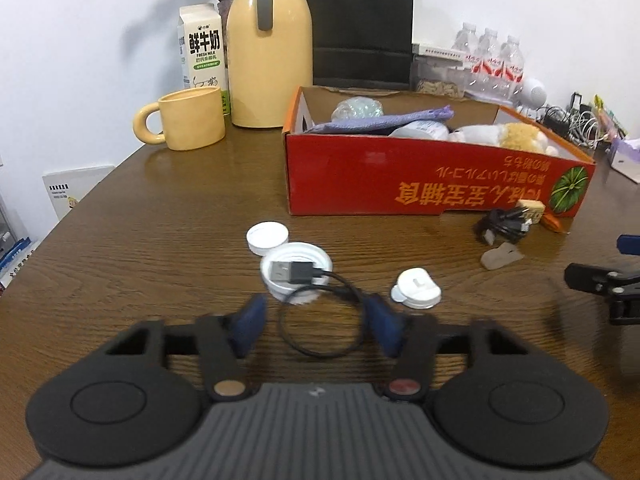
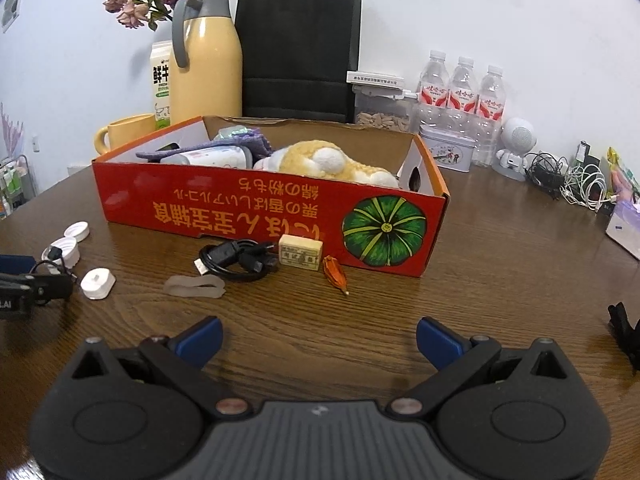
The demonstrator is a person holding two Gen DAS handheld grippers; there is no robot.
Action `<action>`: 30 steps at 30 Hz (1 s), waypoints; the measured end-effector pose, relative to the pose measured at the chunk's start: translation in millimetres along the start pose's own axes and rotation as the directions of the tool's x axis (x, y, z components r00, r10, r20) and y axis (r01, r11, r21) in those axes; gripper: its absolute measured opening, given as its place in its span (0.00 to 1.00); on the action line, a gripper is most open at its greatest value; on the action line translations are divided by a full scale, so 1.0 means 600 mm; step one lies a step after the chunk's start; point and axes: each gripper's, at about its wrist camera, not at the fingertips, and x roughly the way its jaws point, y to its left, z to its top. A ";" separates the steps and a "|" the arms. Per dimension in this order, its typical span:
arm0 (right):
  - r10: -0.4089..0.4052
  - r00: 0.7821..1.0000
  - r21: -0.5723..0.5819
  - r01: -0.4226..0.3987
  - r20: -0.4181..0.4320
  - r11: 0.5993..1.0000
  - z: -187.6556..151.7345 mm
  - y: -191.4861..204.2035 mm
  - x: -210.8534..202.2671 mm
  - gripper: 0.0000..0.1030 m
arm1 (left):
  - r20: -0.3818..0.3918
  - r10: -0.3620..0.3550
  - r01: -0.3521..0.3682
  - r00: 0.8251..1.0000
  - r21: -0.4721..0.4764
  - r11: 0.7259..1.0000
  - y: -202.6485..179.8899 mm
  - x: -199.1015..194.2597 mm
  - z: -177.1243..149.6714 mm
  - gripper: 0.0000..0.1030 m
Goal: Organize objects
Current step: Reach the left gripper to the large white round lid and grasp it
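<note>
Hovering low over the dark wood-grain table (image 1: 160, 208), the left gripper (image 1: 316, 326) has its blue-padded jaws spread wide on either side of the thin black USB cable (image 1: 320, 320), whose loop lies on the wood between the pads while its plug rests on the upturned white ribbed jar lid (image 1: 294, 270). Nothing is clamped; the pads look just clear of the wire, though contact on the right-hand pad cannot be ruled out. A second smaller white screw cap (image 1: 267, 236) sits touching that lid on its far side, and a white flip-top cap (image 1: 416, 288) lies just to the right of the cable.

Farther toward the back edge stands the red cardboard box printed with a green pumpkin (image 2: 248, 216), already holding a plush toy, a purple cloth and other pieces. Along its front wall lie a bundled black charging lead (image 2: 236, 260), a small cream rectangular block (image 2: 300, 256), an orange dried pod (image 2: 336, 274) and a translucent silicone strip (image 2: 194, 286).

The right gripper (image 2: 318, 338) is also wide open and empty, held above bare wood short of that cluster.

The step in hand looks like picking up the loose cable. Next, the left jaws should likely close on the loop, lift until the plug slides off the lid without dragging it, then carry to the box.
</note>
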 end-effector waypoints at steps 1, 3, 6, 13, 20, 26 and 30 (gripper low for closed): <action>-0.002 1.000 0.001 0.002 -0.001 1.000 0.000 0.000 0.000 1.00 | 0.005 -0.004 0.005 1.000 -0.005 1.000 0.000 -0.003 -0.002 0.44; -0.001 1.000 0.004 0.001 -0.002 1.000 0.000 -0.001 0.000 1.00 | 0.012 -0.017 0.017 1.000 -0.011 1.000 0.000 -0.008 -0.004 0.39; -0.003 1.000 0.008 0.003 0.004 1.000 0.000 -0.001 -0.001 1.00 | 0.034 -0.026 0.027 0.999 -0.020 0.999 0.000 -0.020 -0.006 0.37; 0.000 1.000 0.025 -0.001 0.011 1.000 -0.001 -0.005 -0.005 1.00 | 0.076 -0.043 0.045 0.996 -0.024 0.999 -0.001 -0.042 -0.010 0.35; 0.002 1.000 0.028 -0.002 0.010 1.000 -0.003 -0.004 -0.006 1.00 | 0.125 -0.067 0.070 0.990 -0.017 0.997 -0.001 -0.062 -0.008 0.33; -0.004 1.000 0.033 0.003 0.012 0.999 -0.004 -0.004 -0.008 1.00 | 0.153 -0.075 0.079 0.985 -0.020 0.997 0.005 -0.078 -0.006 0.32; -0.007 1.000 0.032 0.006 0.006 0.999 -0.004 -0.003 -0.008 1.00 | 0.178 -0.073 0.078 0.981 -0.020 0.997 0.011 -0.089 -0.002 0.32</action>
